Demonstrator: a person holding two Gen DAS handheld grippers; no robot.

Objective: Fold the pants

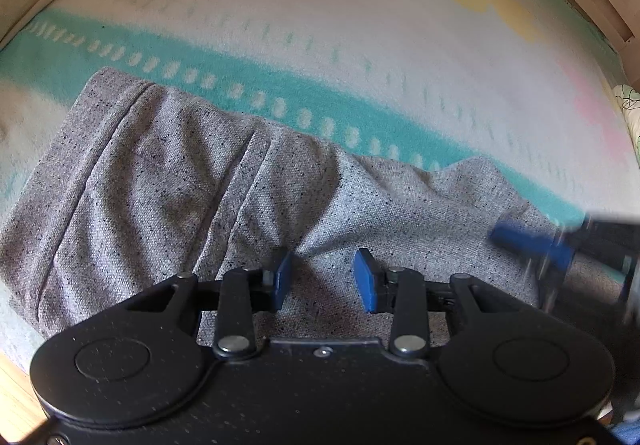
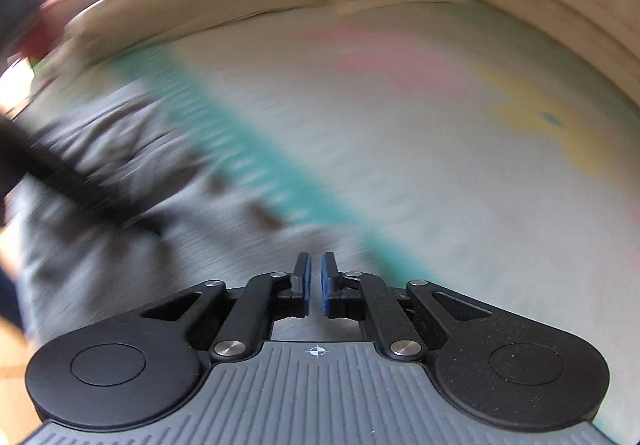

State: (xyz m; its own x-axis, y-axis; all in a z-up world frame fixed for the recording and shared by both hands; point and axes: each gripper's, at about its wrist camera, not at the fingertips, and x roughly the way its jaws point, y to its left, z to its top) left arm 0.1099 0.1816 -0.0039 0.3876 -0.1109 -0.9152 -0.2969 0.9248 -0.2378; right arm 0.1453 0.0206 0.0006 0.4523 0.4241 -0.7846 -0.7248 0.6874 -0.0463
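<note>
The left hand-held gripper (image 1: 322,279) is hovering half-open over the speckled grey woven pants (image 1: 168,185), lying lengthwise left-to-right, while the right hand-held gripper (image 2: 316,283) is hanging nearly closed, empty.

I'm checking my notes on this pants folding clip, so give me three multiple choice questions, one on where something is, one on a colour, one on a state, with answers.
1. Where do the grey pants lie?
A. on a patterned blanket
B. on a chair
C. in a basket

2. What colour is the wide band on the blanket?
A. red
B. teal
C. black

3. How do the left gripper's jaws stand?
A. clamped on a hanger
B. shut tight, empty
C. apart over the cloth

Answers: 1 A, the floral blanket shows all round the pants. 2 B, a teal stripe with pale dashes. 3 C, a clear gap between the blue pads.
</note>
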